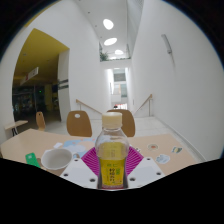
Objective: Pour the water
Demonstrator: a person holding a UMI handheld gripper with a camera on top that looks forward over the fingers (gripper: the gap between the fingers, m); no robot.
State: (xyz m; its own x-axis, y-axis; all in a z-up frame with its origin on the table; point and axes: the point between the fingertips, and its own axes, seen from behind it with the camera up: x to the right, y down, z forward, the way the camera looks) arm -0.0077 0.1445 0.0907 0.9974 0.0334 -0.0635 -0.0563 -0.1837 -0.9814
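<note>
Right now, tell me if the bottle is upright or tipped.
Upright. The bottle stands vertical between the fingers, cap on top, yellow label level. Whether the fingers press on it, I cannot tell.

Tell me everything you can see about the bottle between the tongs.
The small clear plastic bottle with a pale cap stands upright between the tongs, magenta pads flanking it at each side. A yellow-green label wraps its lower body; liquid inside looks yellowish. The cap is on. Whether the pads press it cannot be told. It stands on the light tabletop, with a white cup off to one side.
</note>
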